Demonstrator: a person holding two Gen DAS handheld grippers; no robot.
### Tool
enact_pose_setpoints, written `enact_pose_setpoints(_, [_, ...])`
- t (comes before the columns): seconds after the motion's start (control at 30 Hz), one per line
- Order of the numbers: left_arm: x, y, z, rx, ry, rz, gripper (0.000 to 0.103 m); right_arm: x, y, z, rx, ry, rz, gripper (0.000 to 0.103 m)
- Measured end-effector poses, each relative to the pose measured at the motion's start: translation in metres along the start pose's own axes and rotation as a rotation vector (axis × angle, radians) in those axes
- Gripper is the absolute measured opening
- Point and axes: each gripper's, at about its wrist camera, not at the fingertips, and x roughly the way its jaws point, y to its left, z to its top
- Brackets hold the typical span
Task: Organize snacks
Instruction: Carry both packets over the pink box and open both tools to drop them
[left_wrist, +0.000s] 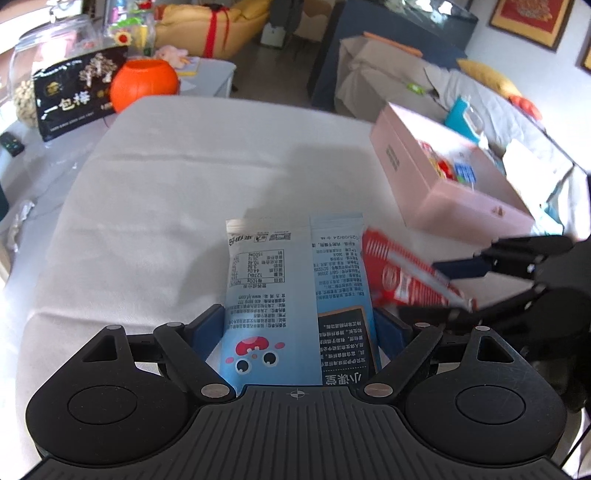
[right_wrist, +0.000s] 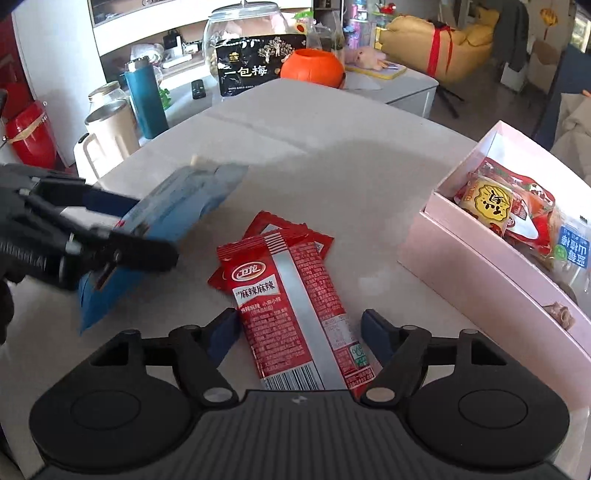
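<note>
1. My right gripper (right_wrist: 299, 334) carries a long red snack packet (right_wrist: 295, 310) between its blue pads; the jaws stand at a middling width, and in the left wrist view they appear to pinch the packet flat, lifted off the table.

2. A second, smaller red sachet (right_wrist: 275, 229) lies on the white tablecloth (right_wrist: 332, 155) just beyond the held packet, partly hidden under its far end.

3. My left gripper (left_wrist: 299, 325) is clamped on a light blue snack bag (left_wrist: 291, 288), printed side up, its silver top edge pointing away from me; in the right wrist view the bag hangs tilted above the cloth.

4. The two grippers sit close together: in the left wrist view, the red packet's tip overlaps the blue bag's right edge.

5. To the right stands an open pink box (right_wrist: 480, 273), well apart from the blue bag and nearer the red packet. Inside are several snacks: a yellow-labelled packet (right_wrist: 487, 206), red-and-white wrappers (right_wrist: 524, 221), and a clear pack with a blue label (right_wrist: 572, 251) at the near end.

6. At the table's far edge stand a black snack bag with white lettering (right_wrist: 247, 70), an orange pumpkin-shaped tub (right_wrist: 312, 66) and, behind them, a large glass jar (right_wrist: 243, 26) with pale contents I cannot identify.

7. Further left: a teal flask (right_wrist: 144, 99), a cream jug (right_wrist: 107, 129) and a red canister (right_wrist: 31, 133).
</note>
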Motion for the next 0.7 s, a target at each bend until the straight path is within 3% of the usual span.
enact_pose_setpoints(0.07, [0.0, -0.007, -0.001, 0.032, 0.007, 0.008, 0.09, -0.006, 0.003, 0.0, -0.007, -0.008, -0.012, 0.051])
enact_pose_setpoints(0.2, [-0.001, -0.019, 0.002, 0.049, 0.004, -0.023, 0.09, -0.039, 0.0, -0.004, 0.014, -0.083, -0.032, 0.048])
enact_pose_setpoints(0.43, [-0.008, -0.05, 0.025, 0.121, -0.048, -0.081, 0.089, -0.109, -0.053, 0.004, 0.211, -0.275, -0.021, 0.047])
enact_pose_setpoints(0.63, [-0.018, -0.106, 0.096, 0.237, -0.237, -0.176, 0.09, -0.152, -0.099, 0.022, 0.274, -0.422, -0.164, 0.047])
enact_pose_setpoints(0.7, [-0.01, -0.127, 0.122, 0.242, -0.298, -0.244, 0.09, -0.159, -0.113, 0.029, 0.294, -0.452, -0.21, 0.047])
